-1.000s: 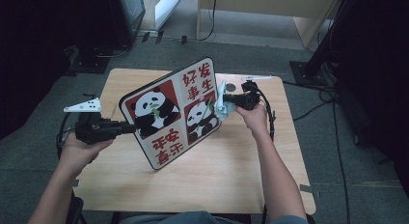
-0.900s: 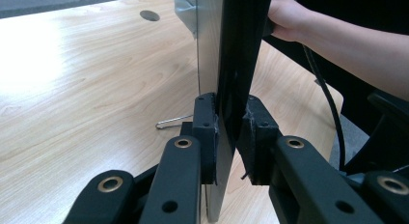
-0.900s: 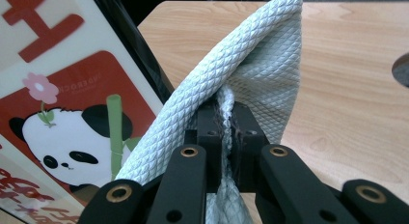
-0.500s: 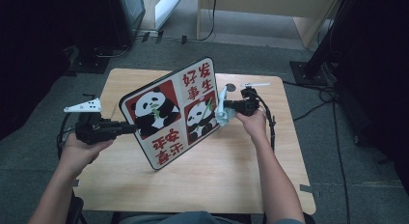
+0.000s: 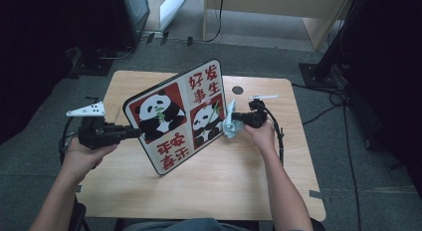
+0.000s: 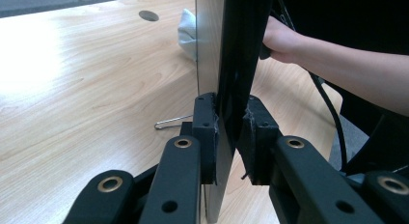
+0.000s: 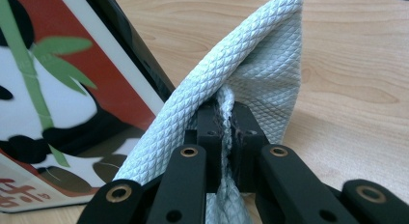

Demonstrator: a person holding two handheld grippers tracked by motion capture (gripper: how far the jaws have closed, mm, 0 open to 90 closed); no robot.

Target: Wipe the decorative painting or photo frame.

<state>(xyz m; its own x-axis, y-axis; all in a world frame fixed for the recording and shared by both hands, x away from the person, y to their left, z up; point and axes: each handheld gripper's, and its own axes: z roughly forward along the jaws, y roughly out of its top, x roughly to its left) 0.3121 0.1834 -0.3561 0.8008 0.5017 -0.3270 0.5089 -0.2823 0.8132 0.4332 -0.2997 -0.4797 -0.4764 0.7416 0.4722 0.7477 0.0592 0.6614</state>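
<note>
Red-and-white panda board (image 5: 179, 119) stands tilted on one corner mid-table, left gripper (image 6: 226, 137) pinching its 9 o'clock edge, jaws clamped either side. Pale blue cloth (image 7: 241, 84) touches board's 3 o'clock edge, bunched tight between right gripper (image 7: 226, 137) jaws. Wooden table (image 5: 234, 181) beneath.

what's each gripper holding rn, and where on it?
Left gripper: shut on the edge of the black-framed panda picture board, held upright. Right gripper: shut on a bunched fold of the pale blue-grey textured cloth, at the board's right edge.
</note>
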